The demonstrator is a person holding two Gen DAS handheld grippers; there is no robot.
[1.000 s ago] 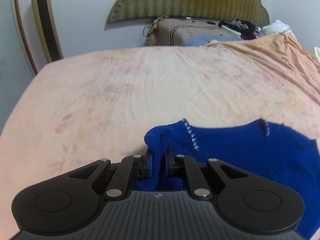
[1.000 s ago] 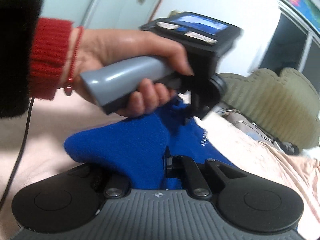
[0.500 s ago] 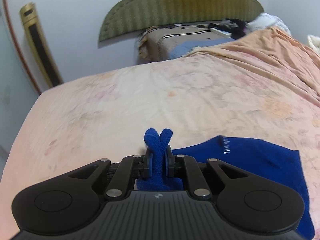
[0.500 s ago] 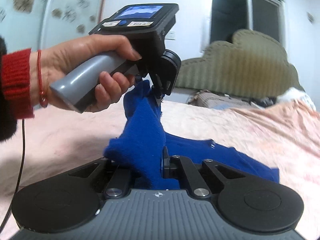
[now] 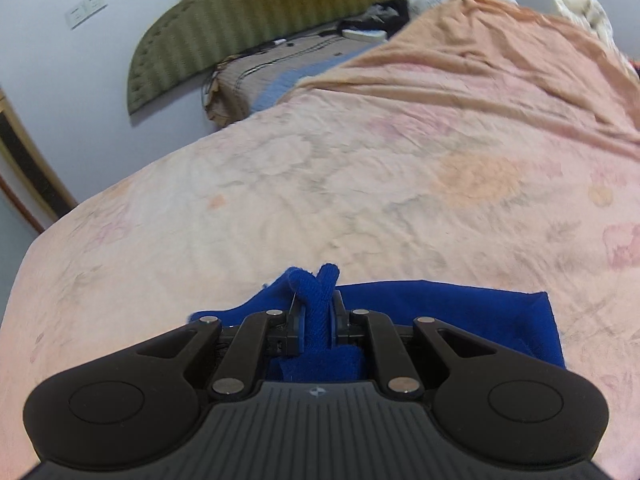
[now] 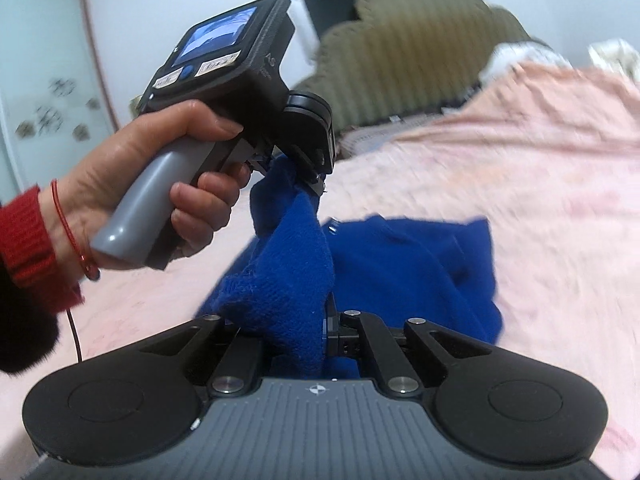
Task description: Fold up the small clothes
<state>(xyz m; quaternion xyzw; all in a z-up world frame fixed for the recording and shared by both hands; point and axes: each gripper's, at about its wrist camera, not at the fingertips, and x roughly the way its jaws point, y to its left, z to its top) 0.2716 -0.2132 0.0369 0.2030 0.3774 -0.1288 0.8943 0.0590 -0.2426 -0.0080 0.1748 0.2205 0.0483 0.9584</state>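
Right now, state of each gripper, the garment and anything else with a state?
left gripper: shut on blue knit garment.
right gripper: shut on blue knit garment.
blue knit garment: one edge lifted by both grippers, rest draped on the bedsheet.
bedsheet: spread, wrinkled.
gripper screen: lit.

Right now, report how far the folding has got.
Done: both tongs have gripped the blue garment. In hand: left tongs and right tongs hold its edge off the pink bedsheet, the rest trailing there. Left: no finished fold visible; lay over, flatten.
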